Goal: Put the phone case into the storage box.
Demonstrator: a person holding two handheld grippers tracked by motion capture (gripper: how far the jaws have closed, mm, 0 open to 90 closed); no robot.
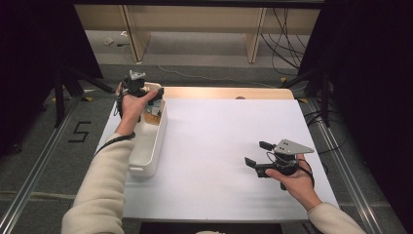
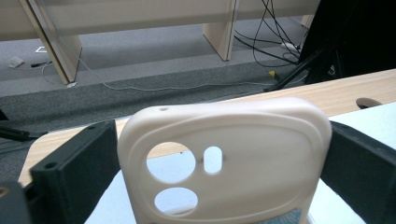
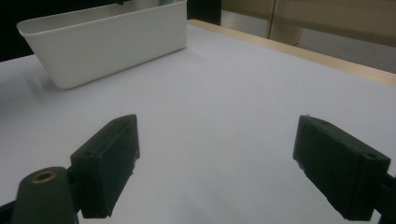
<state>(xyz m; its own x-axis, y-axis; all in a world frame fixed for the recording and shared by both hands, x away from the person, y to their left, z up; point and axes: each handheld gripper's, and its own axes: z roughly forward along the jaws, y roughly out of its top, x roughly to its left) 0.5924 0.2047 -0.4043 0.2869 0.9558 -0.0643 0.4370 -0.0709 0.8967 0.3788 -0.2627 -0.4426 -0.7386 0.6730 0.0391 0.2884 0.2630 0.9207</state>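
Clamped between the two black jaws of the left gripper, a cream-coloured soft plastic phone case stands nearest the lens in the left gripper view. Its back faces the camera, with two round camera cut-outs and one small oval slot toward 9 o'clock of its centre. Both jaws press against its side edges.

From the high view, the left gripper sits at 10 o'clock of the white table top, above the far end of the long white rectangular plastic bin. The case itself is too small to make out there. Small items lie inside the bin's far end; they cannot be identified.

On the right gripper, at 4 o'clock of the table, the jaws stand wide apart, holding nothing. The right gripper view confirms this: bare white table surface lies between its jaws, and the bin appears at 11 o'clock, well apart.
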